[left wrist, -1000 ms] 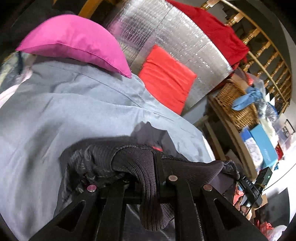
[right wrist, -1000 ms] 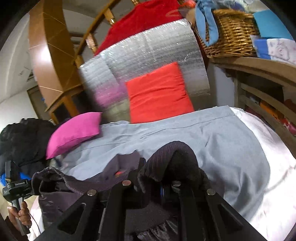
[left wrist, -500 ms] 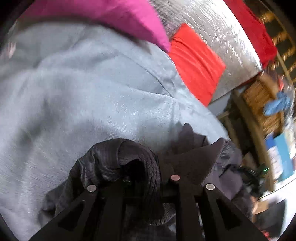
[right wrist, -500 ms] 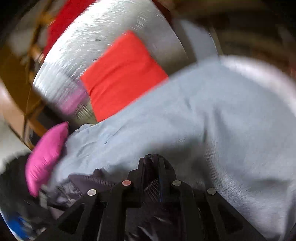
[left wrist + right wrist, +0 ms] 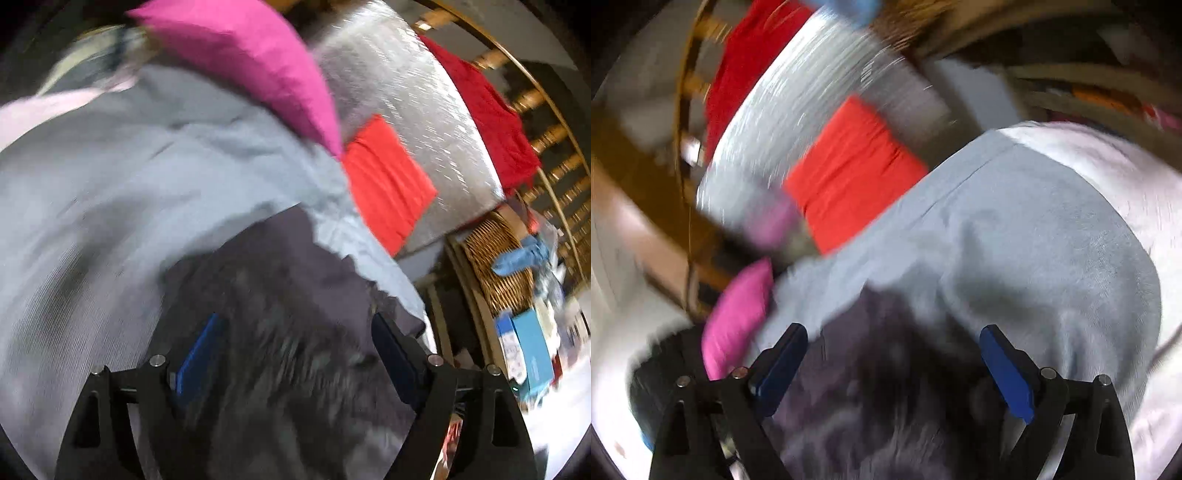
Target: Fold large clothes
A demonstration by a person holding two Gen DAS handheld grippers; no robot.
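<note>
The left hand-held gripper (image 5: 295, 343) has its jaws spread wide, and they are opening. Its blue pads (image 5: 199, 354) do not press on anything. A dark jacket (image 5: 288, 295) lies between the jaws and in front of them. It rests on a grey sheet (image 5: 110, 184) that covers the bed. The picture is blurry, so the folds of the jacket are hard to make out.

The right hand-held gripper (image 5: 894, 354) is spread wide too, and its jaws are also opening. The same jacket (image 5: 879, 369) sits between its blue pads (image 5: 1004, 365), but the pads do not squeeze it. The grey sheet (image 5: 1034, 240) fills the space from 12 to 3 o'clock of this gripper.

In the left view a pink pillow (image 5: 251, 59) lies on the bed at 12 o'clock. A red cushion (image 5: 384, 188) is at 1 o'clock, and it leans on a shiny silver mat (image 5: 406, 92). A red cloth (image 5: 495, 122) hangs on a wooden rail at 2 o'clock. A wicker basket (image 5: 495, 266) stands at 3 o'clock, with a blue box (image 5: 532, 354) below it.

In the right view the pink pillow (image 5: 738, 317) is at 9 o'clock and the red cushion (image 5: 849, 173) is at 12 o'clock.
</note>
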